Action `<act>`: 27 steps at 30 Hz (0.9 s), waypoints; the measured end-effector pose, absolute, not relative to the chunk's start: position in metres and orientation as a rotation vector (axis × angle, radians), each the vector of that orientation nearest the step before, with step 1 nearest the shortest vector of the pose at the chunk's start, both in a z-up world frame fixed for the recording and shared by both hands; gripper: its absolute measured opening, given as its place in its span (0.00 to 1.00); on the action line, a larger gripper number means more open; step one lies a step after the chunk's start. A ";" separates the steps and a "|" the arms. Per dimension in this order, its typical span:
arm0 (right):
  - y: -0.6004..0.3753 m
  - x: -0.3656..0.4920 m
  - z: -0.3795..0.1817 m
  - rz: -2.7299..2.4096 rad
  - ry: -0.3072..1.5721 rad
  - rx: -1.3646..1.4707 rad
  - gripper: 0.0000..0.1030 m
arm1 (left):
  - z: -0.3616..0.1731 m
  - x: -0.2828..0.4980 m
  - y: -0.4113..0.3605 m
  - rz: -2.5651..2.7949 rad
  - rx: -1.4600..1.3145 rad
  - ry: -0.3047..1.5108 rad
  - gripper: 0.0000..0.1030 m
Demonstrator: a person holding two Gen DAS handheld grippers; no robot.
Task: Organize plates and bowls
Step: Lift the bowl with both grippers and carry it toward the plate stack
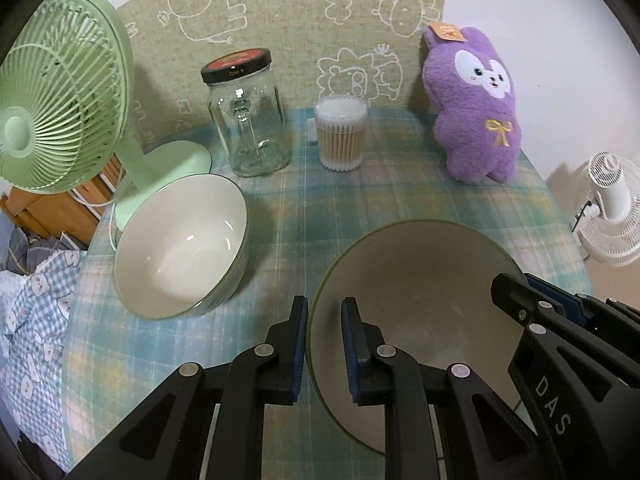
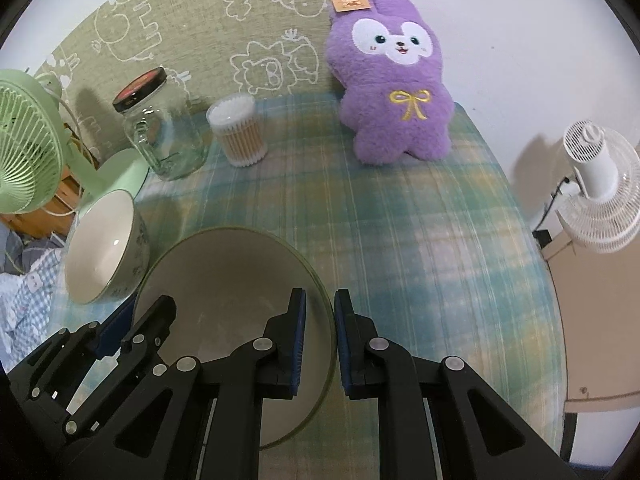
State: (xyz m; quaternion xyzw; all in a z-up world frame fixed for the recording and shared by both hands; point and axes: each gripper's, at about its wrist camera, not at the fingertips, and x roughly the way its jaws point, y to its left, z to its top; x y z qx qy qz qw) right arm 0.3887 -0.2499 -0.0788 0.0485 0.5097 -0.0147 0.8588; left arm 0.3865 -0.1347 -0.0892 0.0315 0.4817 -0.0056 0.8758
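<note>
Straddling opposite rims of the near bowl (image 1: pixel 416 280), both grippers (image 1: pixel 325 344) (image 2: pixel 320 340) look pinched on it, with the second bowl (image 1: pixel 180 244) just to its left.

Left gripper (image 1: pixel 325 344): enters own view from 6 o'clock, fingers pointing to 12. Jaws narrowly parted, one blue pad (image 1: pixel 301 350) at 9 o'clock of the gap, the other at 3.

Right gripper (image 2: pixel 320 340): same pose in own view, from 6 toward 12, jaws narrowly parted.

In the left view the right gripper (image 1: pixel 516 294) sits at 3 to 4 o'clock. In the right view the left gripper (image 2: pixel 136 320) sits at 8 o'clock.
</note>
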 end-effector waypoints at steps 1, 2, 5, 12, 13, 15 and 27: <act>-0.249 0.385 -0.076 -0.035 1.067 0.104 0.17 | -0.088 0.384 -0.134 -0.014 0.066 1.003 0.14; -0.249 0.379 -0.073 -0.041 1.062 0.106 0.17 | -0.086 0.380 -0.134 -0.018 0.066 1.000 0.14; -0.247 0.367 -0.063 -0.052 1.051 0.105 0.17 | -0.078 0.368 -0.131 -0.027 0.067 0.991 0.14; -0.235 0.328 -0.040 -0.082 1.024 0.111 0.17 | -0.058 0.336 -0.122 -0.058 0.087 0.965 0.14; -0.234 0.324 -0.037 -0.084 1.023 0.115 0.17 | -0.053 0.329 -0.120 -0.061 0.094 0.957 0.14; -0.229 0.314 -0.029 -0.089 1.016 0.120 0.17 | -0.046 0.320 -0.116 -0.066 0.093 0.946 0.14; -0.189 0.259 0.006 -0.121 0.974 0.112 0.17 | -0.014 0.270 -0.083 -0.088 0.083 0.908 0.14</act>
